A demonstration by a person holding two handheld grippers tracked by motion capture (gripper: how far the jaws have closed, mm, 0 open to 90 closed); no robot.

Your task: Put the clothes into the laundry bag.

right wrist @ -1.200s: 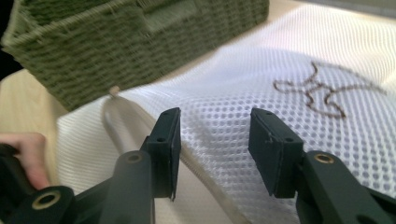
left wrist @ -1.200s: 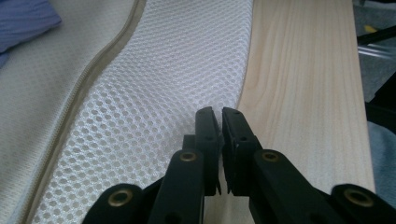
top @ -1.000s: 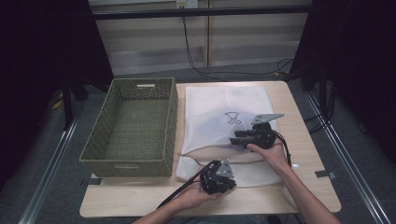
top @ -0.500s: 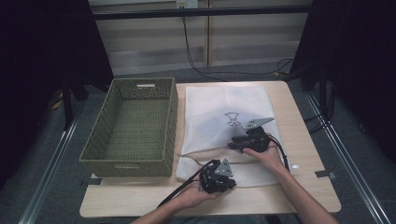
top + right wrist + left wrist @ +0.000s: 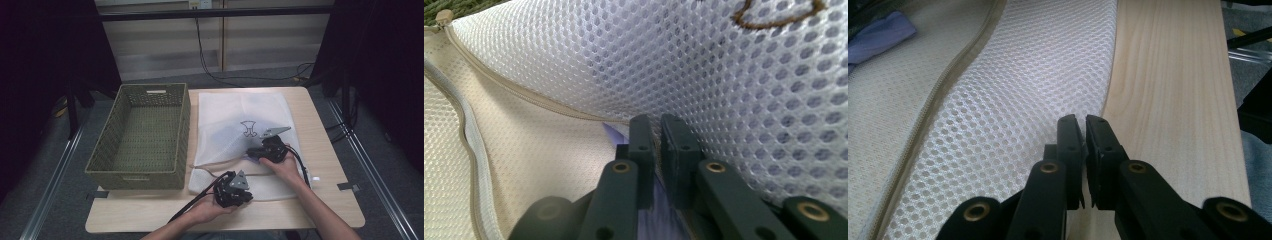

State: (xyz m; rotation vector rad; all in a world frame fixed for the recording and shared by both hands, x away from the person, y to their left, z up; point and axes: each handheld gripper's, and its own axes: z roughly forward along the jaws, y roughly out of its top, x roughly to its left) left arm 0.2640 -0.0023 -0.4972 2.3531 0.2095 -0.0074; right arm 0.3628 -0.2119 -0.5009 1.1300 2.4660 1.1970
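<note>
Mesh bag point(image 5: 235, 120) lies lengthwise, zipper opening toward the person.

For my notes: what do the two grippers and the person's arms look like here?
Both the left gripper and the right gripper are black handheld units, each topped by a grey three-cornered plate. A black cable trails from each. In the gripper views the jaws are matte black bars with brass-coloured rivets at the linkage. The forearms are bare; no sleeves or gloves show.
</note>
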